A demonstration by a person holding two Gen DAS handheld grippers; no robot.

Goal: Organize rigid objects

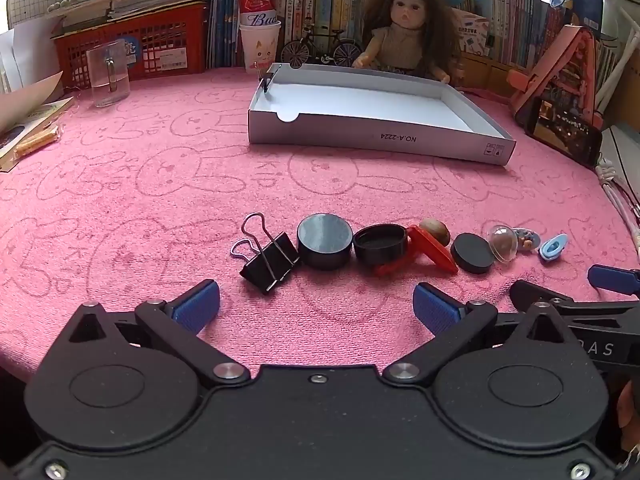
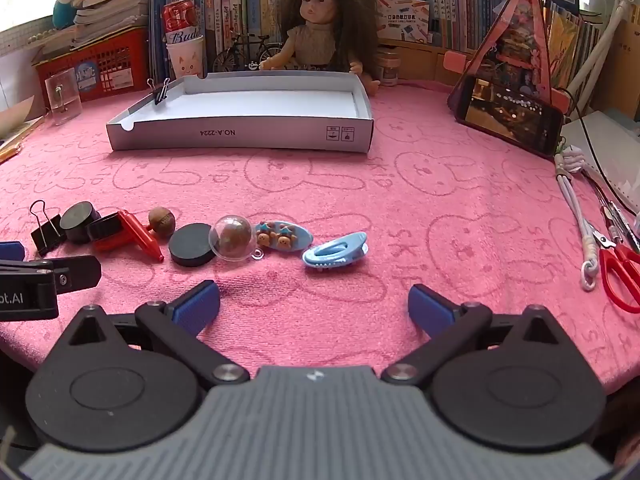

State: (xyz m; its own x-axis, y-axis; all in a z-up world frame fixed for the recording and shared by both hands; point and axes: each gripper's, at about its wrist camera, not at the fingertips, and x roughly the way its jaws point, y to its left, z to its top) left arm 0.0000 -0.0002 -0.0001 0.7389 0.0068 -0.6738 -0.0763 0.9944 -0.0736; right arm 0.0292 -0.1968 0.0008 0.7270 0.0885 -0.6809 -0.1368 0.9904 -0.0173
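Observation:
A row of small objects lies on the pink cloth: a black binder clip (image 1: 269, 258), a black round tin (image 1: 325, 241), a black cap (image 1: 380, 245), a red whistle (image 1: 430, 252), a brown nut (image 1: 435, 230), a black disc (image 1: 473, 253), a clear ball capsule (image 2: 233, 238), a bear hair clip (image 2: 285, 235) and a blue hair clip (image 2: 335, 255). Behind them stands a white cardboard tray (image 1: 380, 140) with a small binder clip (image 2: 160, 90) on its left wall. My left gripper (image 1: 316, 310) is open just short of the tin. My right gripper (image 2: 314, 306) is open near the blue hair clip.
A doll (image 1: 406, 32), a toy bicycle (image 1: 320, 50), a can on a paper cup (image 1: 259, 28) and a red basket (image 1: 132, 46) line the back before the books. A phone (image 2: 510, 114) leans at right; red scissors (image 2: 620, 276) and a white cord (image 2: 576, 216) lie near the right edge.

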